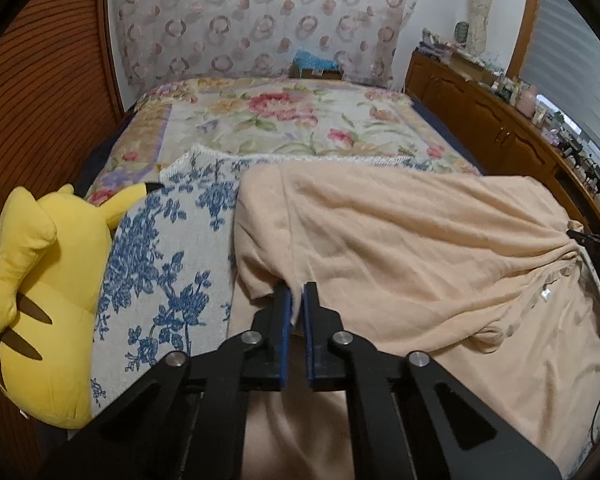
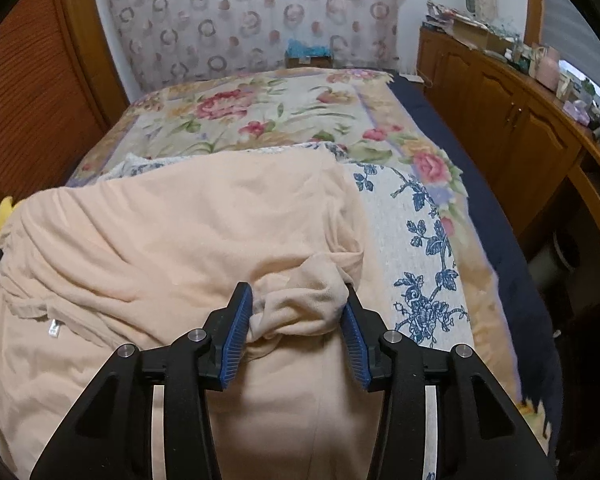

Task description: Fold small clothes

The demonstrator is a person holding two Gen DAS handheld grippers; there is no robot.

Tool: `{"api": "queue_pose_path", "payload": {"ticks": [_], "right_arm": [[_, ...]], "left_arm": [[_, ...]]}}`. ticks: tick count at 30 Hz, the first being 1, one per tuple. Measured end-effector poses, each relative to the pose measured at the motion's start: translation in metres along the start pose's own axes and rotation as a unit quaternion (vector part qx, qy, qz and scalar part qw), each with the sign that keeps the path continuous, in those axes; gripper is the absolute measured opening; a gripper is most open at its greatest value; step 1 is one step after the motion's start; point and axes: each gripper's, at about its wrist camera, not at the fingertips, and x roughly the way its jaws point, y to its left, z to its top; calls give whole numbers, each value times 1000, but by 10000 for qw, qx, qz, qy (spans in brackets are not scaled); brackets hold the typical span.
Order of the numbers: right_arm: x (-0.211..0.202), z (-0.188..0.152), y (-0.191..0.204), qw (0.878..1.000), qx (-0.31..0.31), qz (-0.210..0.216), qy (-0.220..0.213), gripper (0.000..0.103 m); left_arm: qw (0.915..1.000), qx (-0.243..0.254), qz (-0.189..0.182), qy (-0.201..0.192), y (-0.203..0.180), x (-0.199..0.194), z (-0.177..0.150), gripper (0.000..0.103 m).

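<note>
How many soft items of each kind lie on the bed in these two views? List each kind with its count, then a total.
Peach fleece garment: 1
Yellow plush toy with brown stripes: 1
White cloth with blue flower print: 1
Cream blanket with pink flower print: 1
Total: 4

Left gripper [image 1: 297,292] clamped tight on the edge of the peach fleece garment [image 1: 400,240], spread on the bed [image 1: 284,120]. Blue-floral white cloth [image 1: 168,248] underneath; yellow plush toy [image 1: 40,292] at its left.
</note>
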Motion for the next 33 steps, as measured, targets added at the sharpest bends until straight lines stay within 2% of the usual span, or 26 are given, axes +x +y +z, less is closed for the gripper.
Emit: {"api": "queue_pose_path", "payload": {"ticks": [1, 2, 4, 5, 12, 19, 25, 33], "right_arm": [[-1, 0, 0, 10000, -35, 31, -32, 41], [-4, 0, 1, 9999, -82, 105, -83, 28], [-7, 0, 3, 9992, -148, 352, -129, 9], [-12, 1, 4, 9985, -158, 476, -196, 7], [-67, 16, 7, 9917, -90, 899, -915, 4], [-113, 22, 10, 9872, -135, 1028, -1215, 4], [-152, 1, 18, 9836, -306, 1093, -1400, 4], [-184, -40, 21, 9816, -429, 1082, -1515, 4]], "left_arm": [[9999, -27, -42, -95, 0, -5, 2, 2], [9999, -25, -58, -154, -1, -8, 3, 1], [9995, -23, -78, -294, -1, -17, 6, 1], [9993, -29, -101, -357, -2, -21, 7, 1], [9955, -199, -155, -909, 5, -60, 17, 1], [9922, -181, -203, -1216, 3, -97, 4, 1], [9895, -128, -219, -1419, -3, -124, -17, 1], [9877, -52, -158, -1554, -7, -150, -54, 1]]}}
